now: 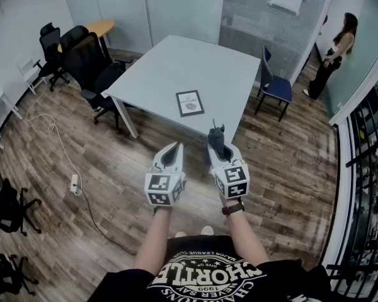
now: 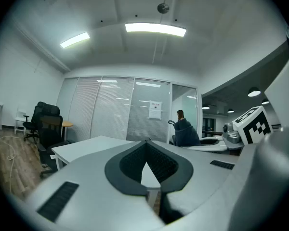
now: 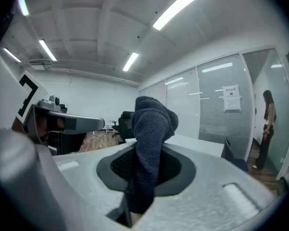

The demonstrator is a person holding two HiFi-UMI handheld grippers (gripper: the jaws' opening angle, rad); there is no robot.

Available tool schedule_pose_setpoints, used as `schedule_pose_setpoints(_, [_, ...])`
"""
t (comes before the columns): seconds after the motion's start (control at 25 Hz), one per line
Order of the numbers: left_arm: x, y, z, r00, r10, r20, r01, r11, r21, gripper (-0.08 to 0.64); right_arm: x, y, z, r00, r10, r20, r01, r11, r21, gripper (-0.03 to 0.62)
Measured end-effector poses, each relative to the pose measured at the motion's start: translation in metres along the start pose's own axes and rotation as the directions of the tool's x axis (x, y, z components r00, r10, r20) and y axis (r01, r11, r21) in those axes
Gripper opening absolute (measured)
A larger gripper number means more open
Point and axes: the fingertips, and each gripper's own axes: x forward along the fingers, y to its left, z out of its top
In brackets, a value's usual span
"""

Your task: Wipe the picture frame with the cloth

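Note:
A dark-framed picture frame [image 1: 189, 103] lies flat near the front edge of the white table [image 1: 176, 65]. My right gripper [image 1: 218, 145] is shut on a dark grey cloth [image 1: 217, 139], which sticks up from between its jaws [image 3: 151, 138]. My left gripper [image 1: 171, 155] is beside it, jaws closed together with nothing between them [image 2: 145, 165]. Both grippers are held over the wooden floor, short of the table and the frame.
Black office chairs [image 1: 91, 65] stand at the table's left, a blue chair [image 1: 274, 83] at its right. A person [image 1: 334, 55] stands at the far right by a glass wall. A cable and power strip [image 1: 74, 182] lie on the floor at left.

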Motion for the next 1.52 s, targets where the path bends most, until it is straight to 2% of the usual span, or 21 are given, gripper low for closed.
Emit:
schedule_pose_setpoints(0.32, [-0.019, 0.018, -0.001, 1.0, -0.021, -0.001, 0.021, 1.0, -0.003, 0.005, 0.005, 0.031, 0.002, 1.0, -0.015, 0.007, 0.015, 1.0, 0.02, 0.072])
schedule_pose_setpoints(0.48, [-0.027, 0.03, -0.006, 1.0, -0.026, 0.013, 0.027, 0.999, -0.034, 0.005, 0.001, 0.044, 0.0, 0.999, -0.032, 0.007, 0.032, 0.999, 0.006, 0.074])
schedule_pose_setpoints(0.64, [-0.02, 0.041, -0.018, 0.999, -0.036, -0.008, 0.036, 0.998, -0.057, 0.005, 0.009, 0.047, -0.011, 0.999, -0.041, -0.015, 0.041, 0.999, 0.02, 0.074])
schedule_pose_setpoints(0.88, [0.014, 0.056, -0.025, 0.999, -0.039, -0.018, 0.038, 0.997, -0.065, 0.005, 0.04, 0.032, -0.003, 0.997, -0.038, 0.074, 0.032, 0.997, 0.076, 0.074])
schedule_pose_setpoints(1.0, [0.048, 0.066, -0.032, 0.999, -0.031, -0.031, 0.029, 0.998, -0.058, 0.005, 0.072, 0.007, -0.007, 0.996, -0.037, 0.087, 0.028, 0.994, 0.106, 0.074])
schedule_pose_setpoints(1.12, [0.093, 0.074, -0.032, 0.999, -0.016, -0.036, 0.014, 0.999, -0.049, 0.005, 0.11, -0.034, -0.005, 0.995, -0.036, 0.091, 0.023, 0.989, 0.144, 0.074])
schedule_pose_setpoints(1.4, [0.216, 0.117, 0.009, 0.998, 0.063, -0.007, -0.063, 0.998, -0.017, 0.005, 0.223, -0.123, 0.024, 0.996, 0.035, 0.084, -0.049, 0.985, 0.166, 0.074])
schedule_pose_setpoints(1.52, [0.27, 0.131, 0.019, 0.995, 0.098, 0.004, -0.098, 0.995, -0.004, 0.006, 0.27, -0.16, 0.033, 0.994, 0.074, 0.079, -0.085, 0.985, 0.147, 0.074])
